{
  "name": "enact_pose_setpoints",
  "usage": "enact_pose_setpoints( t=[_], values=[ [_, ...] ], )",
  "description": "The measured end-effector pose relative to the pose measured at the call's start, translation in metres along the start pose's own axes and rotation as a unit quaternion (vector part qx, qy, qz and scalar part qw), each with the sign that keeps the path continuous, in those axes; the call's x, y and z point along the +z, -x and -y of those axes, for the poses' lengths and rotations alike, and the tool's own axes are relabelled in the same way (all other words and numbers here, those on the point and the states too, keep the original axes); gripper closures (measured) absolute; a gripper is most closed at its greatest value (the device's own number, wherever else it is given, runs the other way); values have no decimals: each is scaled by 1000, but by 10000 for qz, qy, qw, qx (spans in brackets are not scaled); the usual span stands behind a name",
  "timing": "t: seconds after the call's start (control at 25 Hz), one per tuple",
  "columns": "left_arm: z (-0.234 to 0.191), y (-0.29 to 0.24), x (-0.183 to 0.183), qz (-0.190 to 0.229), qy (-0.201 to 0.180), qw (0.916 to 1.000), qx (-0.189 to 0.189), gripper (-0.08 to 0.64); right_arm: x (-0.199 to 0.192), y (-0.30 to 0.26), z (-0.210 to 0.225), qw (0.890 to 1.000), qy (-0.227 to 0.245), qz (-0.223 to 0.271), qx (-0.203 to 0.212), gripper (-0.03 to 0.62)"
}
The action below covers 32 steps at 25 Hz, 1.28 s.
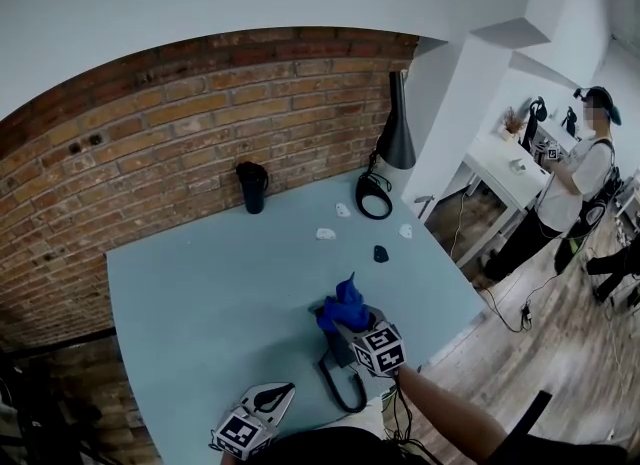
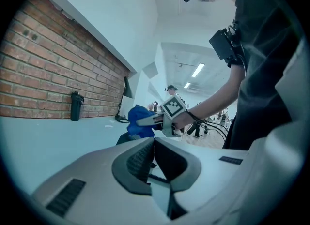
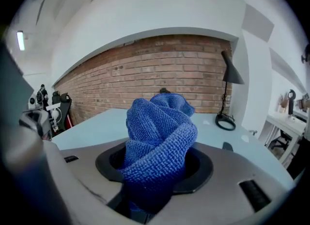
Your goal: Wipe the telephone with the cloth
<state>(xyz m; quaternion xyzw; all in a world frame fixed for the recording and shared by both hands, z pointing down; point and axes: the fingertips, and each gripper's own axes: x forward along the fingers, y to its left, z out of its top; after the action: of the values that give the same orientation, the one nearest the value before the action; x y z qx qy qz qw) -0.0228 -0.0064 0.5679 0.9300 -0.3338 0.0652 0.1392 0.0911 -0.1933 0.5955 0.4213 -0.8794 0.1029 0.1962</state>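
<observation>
A bunched blue cloth (image 1: 347, 308) sticks up from my right gripper (image 1: 352, 323), which is shut on it; in the right gripper view the cloth (image 3: 160, 137) fills the space between the jaws. The gripper holds it over the dark telephone (image 1: 337, 346) near the table's front edge, with its black cord (image 1: 345, 393) looping toward me. Whether cloth and telephone touch I cannot tell. My left gripper (image 1: 275, 396) hovers to the left at the table's front edge, jaws together and holding nothing. In the left gripper view the cloth (image 2: 138, 122) and telephone (image 2: 125, 140) lie just beyond the left gripper (image 2: 155, 142).
A black bottle (image 1: 252, 186) stands by the brick wall. A dark lamp (image 1: 395, 131) with a ring base (image 1: 374, 195) stands at the far right corner. Small white scraps (image 1: 326, 234) and a small dark piece (image 1: 381, 253) lie mid-table. A person (image 1: 572, 188) stands at a white table (image 1: 505, 168).
</observation>
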Motion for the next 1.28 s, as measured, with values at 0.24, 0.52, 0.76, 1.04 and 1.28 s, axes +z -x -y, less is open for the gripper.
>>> enact_pose_setpoints(
  t=[0.24,0.52,0.76,1.04,1.28],
  values=[
    [2,0,0,-62,18,10000,-2,560,17,-43,23,9994,285,-125,-165,371],
    [-3,1,-3,-101,-9,9999,59,560,-26,-63,37,9968,-266,-558,-501,371],
    [-4,-4,-7,-152,47,9999,-27,560,-30,-59,27,9987,-83,-421,-268,371],
    [4,-12,-11,-254,-1,9994,-232,560,-46,-46,19,9989,-18,-429,-180,371],
    [3,-7,-12,-220,-20,9995,-205,560,-56,-38,12,9990,92,-407,-127,371]
  ],
)
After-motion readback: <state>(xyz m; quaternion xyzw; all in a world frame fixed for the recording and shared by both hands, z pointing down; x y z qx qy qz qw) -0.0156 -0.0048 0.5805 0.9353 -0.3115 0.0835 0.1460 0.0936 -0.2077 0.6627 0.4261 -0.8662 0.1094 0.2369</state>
